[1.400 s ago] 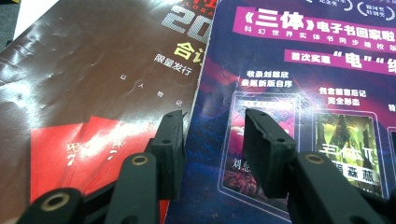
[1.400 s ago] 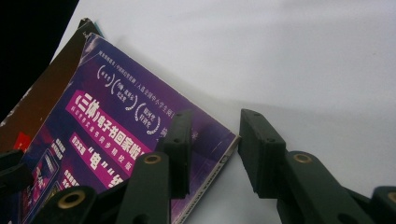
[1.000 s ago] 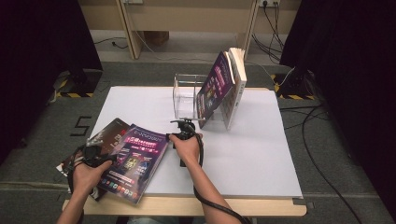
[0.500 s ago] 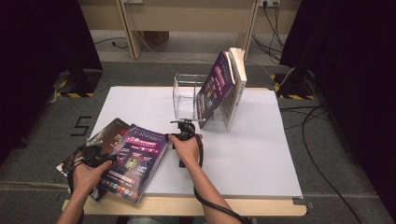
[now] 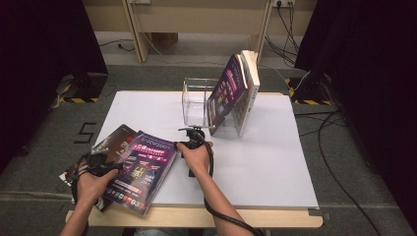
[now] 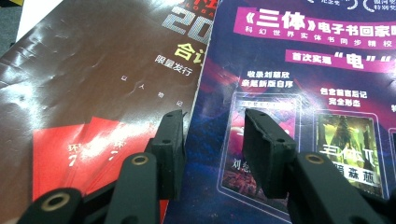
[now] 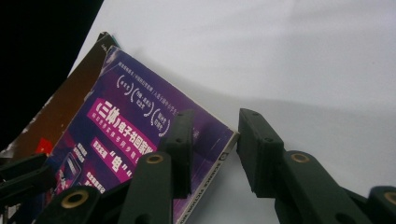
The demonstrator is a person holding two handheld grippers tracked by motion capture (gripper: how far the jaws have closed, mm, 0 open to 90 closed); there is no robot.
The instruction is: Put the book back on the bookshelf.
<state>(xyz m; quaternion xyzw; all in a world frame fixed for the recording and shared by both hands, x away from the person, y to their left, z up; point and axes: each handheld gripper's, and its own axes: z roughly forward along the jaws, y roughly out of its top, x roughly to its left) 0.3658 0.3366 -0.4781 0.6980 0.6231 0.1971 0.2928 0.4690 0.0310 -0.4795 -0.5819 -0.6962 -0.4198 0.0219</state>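
A purple magazine (image 5: 142, 169) lies flat on a dark brown magazine (image 5: 115, 137) at the table's front left. My left gripper (image 5: 105, 162) rests over them, open. In the left gripper view (image 6: 212, 121) one jaw is over the brown magazine (image 6: 93, 70), the other over the purple one (image 6: 303, 84), whose left edge runs between them. My right gripper (image 5: 181, 145) sits at the purple magazine's right edge. Its jaws (image 7: 215, 123) have just been opening. They straddle the magazine's corner (image 7: 130, 126) without pressing it. The brown magazine (image 7: 65, 107) shows behind.
A clear acrylic stand (image 5: 194, 101) stands at the back middle of the white table (image 5: 265, 157), and books (image 5: 236, 93) lean tilted against it. Cables lie on the floor to the right. The magazines overhang the table's front left edge.
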